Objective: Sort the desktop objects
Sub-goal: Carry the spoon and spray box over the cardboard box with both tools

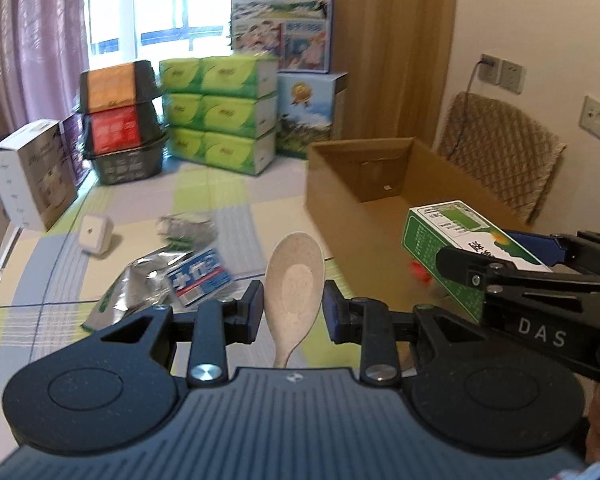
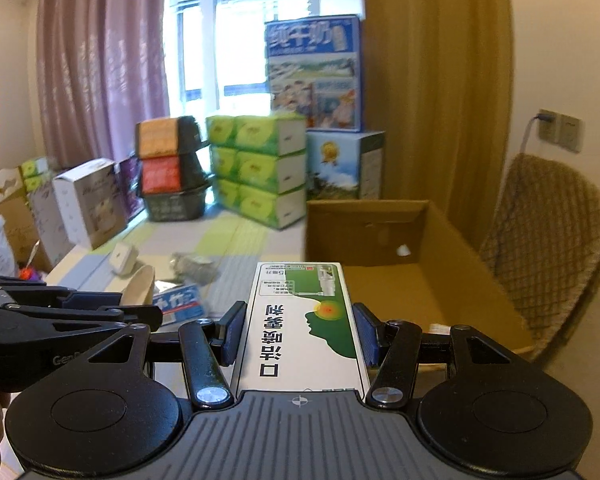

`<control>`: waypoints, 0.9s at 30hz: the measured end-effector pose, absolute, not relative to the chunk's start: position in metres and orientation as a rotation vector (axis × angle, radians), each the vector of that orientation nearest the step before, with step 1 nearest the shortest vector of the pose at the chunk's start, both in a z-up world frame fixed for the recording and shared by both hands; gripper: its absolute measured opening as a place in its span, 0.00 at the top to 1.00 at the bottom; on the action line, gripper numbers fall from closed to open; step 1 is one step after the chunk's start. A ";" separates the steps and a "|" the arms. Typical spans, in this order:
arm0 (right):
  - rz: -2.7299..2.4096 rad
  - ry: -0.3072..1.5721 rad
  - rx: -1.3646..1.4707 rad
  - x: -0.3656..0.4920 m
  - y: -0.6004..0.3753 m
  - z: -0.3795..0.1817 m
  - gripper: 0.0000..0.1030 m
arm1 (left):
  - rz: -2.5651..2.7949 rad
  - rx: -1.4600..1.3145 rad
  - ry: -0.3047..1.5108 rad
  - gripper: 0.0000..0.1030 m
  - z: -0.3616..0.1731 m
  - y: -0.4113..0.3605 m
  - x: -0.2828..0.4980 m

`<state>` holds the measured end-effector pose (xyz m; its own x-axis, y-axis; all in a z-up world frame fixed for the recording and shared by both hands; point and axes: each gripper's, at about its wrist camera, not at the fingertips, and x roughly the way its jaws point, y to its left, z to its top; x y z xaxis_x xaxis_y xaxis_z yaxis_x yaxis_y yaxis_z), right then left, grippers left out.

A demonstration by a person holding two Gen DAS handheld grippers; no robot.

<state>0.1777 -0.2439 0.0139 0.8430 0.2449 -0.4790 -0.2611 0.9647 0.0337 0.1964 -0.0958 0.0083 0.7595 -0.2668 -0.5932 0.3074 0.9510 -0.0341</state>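
An open cardboard box fills the right of the frame. The right gripper, low centre, clamps a green-and-white medicine carton by its long sides; it looks light and crushable. The left gripper pinches a stiff, speckled spoon at its bowl.

At the back we see green tissue packs stacked in three rows, with black crates carrying orange and red labels piled to their left. A tall blue milk carton box stands on a smaller box with a medal print. Pink curtains hang left, yellow curtains right. A woven chair back stands below wall sockets.
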 end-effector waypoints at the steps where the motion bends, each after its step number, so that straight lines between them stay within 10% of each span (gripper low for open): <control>1: 0.257 0.500 -0.028 0.177 -0.251 0.016 0.49 | -0.321 0.064 0.635 0.74 0.011 -0.102 0.194; 27: 0.116 0.504 0.061 0.224 -0.382 0.032 0.49 | -0.476 0.012 0.680 0.74 0.029 -0.231 0.248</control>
